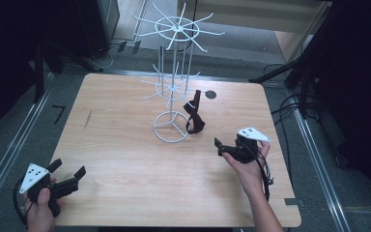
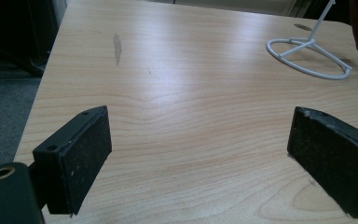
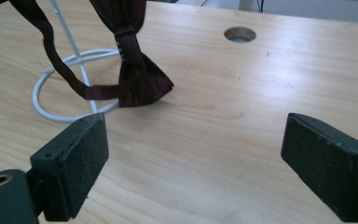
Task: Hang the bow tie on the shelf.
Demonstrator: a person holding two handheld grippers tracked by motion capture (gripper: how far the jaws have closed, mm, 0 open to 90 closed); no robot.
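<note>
A: While the bow tie (image 1: 194, 116) hangs from a lower hook of the white wire rack (image 1: 173, 77), its bow end touches the tabletop (image 1: 125, 164) just beside the rack's ring base (image 1: 170, 128). What would you watch for?

B: By my judgement the work in hand is the tie on that rack. The right gripper (image 1: 221, 146) sits near it, to the right of the base, with both fingers spread wide and nothing between them. In the right gripper view the dark red bow (image 3: 142, 81) lies ahead and to the left, and the strap (image 3: 51, 51) loops up past the rack's thin post (image 3: 70, 35).

A: And the left gripper (image 1: 67, 174)?

B: Well apart, at the near left corner of the tabletop, its 2 fingers (image 2: 81, 149) open too, holding nothing. In its own view the ring base (image 2: 307, 58) is far off at the upper right.

A: So how should a grasp go?

B: If the tie is to be taken or adjusted, I would come in low and level, centre the bow's knot between the fingers, and close on cloth alone. The wire base is touching or nearly touching the bow, so a pinch that catches the ring could drag the light rack. Any lift should follow the hook's line so the strap slides free.
</note>
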